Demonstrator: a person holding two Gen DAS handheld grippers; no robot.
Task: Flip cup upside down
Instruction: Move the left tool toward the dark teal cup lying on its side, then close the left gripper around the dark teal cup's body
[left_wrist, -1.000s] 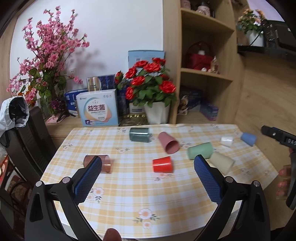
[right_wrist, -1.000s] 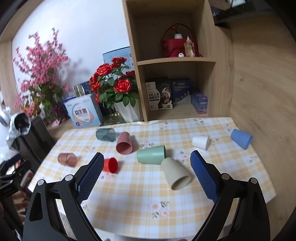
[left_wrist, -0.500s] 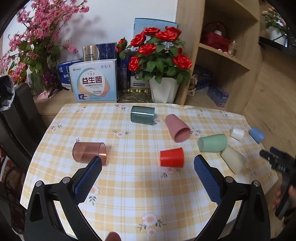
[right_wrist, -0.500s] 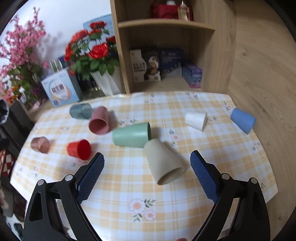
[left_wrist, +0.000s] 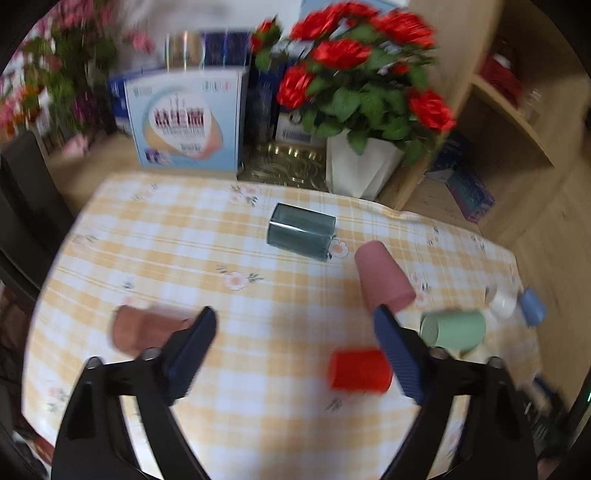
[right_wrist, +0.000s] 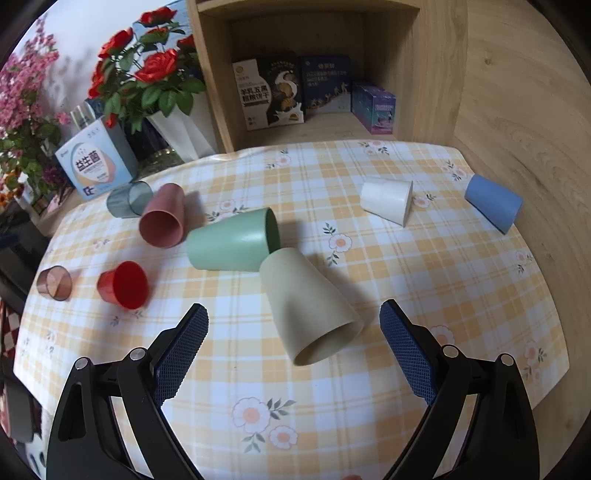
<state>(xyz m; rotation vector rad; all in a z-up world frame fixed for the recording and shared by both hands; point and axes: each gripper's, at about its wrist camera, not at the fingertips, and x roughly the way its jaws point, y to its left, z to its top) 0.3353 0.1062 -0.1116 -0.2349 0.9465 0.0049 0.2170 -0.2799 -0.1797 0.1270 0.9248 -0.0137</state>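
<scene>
My right tongs hang spread and empty, the beige cup on its side between them on the counter, touching the green cup. Left tongs spread too, above blurred cups.

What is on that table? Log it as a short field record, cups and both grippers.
surface: checked tablecloth
cups lying on their sides: beige cup, green cup, pink cup, red cup, white cup, blue cup, grey clear cup, brown clear cup
touching: beige cup and green cup
right gripper: open, empty, beige cup ahead
left gripper: open, empty
left view: motion-blurred
</scene>
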